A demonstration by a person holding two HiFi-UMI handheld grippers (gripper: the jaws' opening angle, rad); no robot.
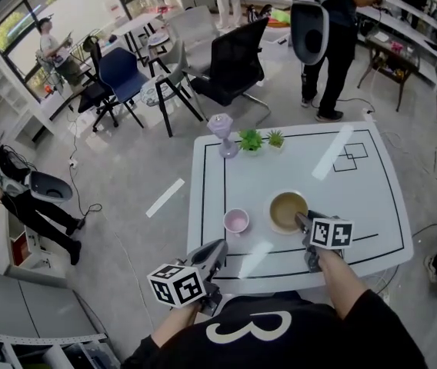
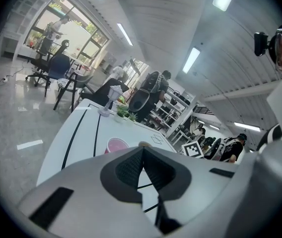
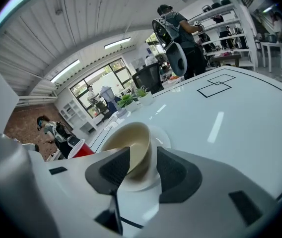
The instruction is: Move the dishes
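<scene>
The table [image 1: 372, 206] is white, ruled with black lines. The bowl [image 1: 288, 210] is beige and its saucer [image 3: 161, 136] white. The cup [image 1: 236, 221] looks pale pink from above, perhaps redder on its outside. The goblet [image 1: 224, 135] is lilac, and the small plants [image 1: 251, 139] are green.

Desk [image 1: 357, 206], head view.
- Bowl [image 1: 288, 209]: near the front edge, right of centre, on a plate [image 3: 164, 136].
- Cup [image 1: 236, 221]: left of the bowl, apart from it.
- Far-left corner: goblet [image 1: 223, 134]. To its right stand a plant [image 1: 250, 139] and a second plant [image 1: 275, 138], side by side along the far edge.
- Square outlines [image 1: 349, 157]: far right of the desk.
- Right gripper [image 1: 301, 220]: at the bowl's near rim, with one of its fingers [image 3: 113, 167] inside the bowl and the other outside, the wall between them.
- Left gripper [image 1: 220, 246]: over the front-left edge, in front of the cup, nothing between its fingers.
- Chairs [image 1: 230, 68]: on the floor behind the desk.
</scene>
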